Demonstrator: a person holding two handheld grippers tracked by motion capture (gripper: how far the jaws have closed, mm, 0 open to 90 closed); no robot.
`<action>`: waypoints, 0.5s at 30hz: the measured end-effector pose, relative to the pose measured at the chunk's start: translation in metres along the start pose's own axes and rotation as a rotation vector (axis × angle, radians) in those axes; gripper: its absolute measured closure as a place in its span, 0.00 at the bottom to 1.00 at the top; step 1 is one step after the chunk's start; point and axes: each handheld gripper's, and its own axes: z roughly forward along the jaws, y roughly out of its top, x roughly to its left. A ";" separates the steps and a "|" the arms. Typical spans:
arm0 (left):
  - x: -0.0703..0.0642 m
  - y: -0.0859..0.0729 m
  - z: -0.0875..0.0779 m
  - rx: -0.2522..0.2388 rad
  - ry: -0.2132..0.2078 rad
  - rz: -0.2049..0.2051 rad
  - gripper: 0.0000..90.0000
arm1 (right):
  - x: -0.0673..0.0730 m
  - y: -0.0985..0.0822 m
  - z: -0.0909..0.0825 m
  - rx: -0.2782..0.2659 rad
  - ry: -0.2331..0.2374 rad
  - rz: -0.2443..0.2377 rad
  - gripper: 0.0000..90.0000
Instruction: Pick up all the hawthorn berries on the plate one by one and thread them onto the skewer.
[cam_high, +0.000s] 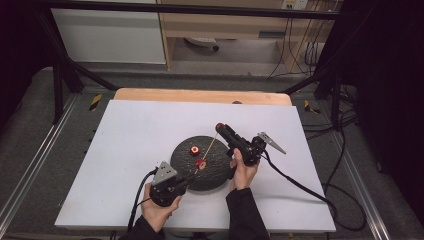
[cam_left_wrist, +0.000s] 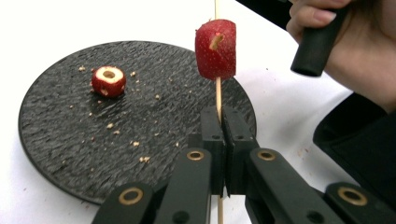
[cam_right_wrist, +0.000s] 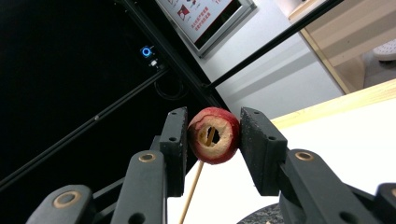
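Left claw (cam_left_wrist: 223, 122) is clamped on the lower end of the skewer (cam_left_wrist: 217, 95), with one fruit piece (cam_left_wrist: 215, 49) already threaded above the plate's (cam_left_wrist: 56, 140) near edge, and my right claw (cam_right_wrist: 214, 135) is clamped on a second cored piece (cam_right_wrist: 215, 136) at the skewer's tip, over the desk's (cam_high: 130, 135) middle. Another piece (cam_left_wrist: 108, 80) lies on the plate's left side. I judge these pieces light, soft and easily crushed, so I'd squeeze gently on the skin sides, while the thin skewer looks stiff but snappable and is best held low.

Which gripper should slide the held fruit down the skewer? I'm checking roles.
Right, probably: the right gripper already clamps the top fruit ring on the skewer, while the left gripper pinches the skewer's lower end.
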 end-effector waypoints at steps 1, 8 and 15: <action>0.000 0.001 0.001 -0.001 0.001 -0.002 0.98 | 0.000 0.000 0.000 0.004 0.002 -0.003 0.70; -0.001 0.009 0.012 -0.006 0.004 -0.016 0.98 | 0.000 -0.006 -0.001 0.031 0.002 0.001 0.70; 0.001 0.019 0.018 -0.022 0.007 -0.022 0.98 | 0.003 -0.010 -0.003 0.054 0.003 -0.001 0.71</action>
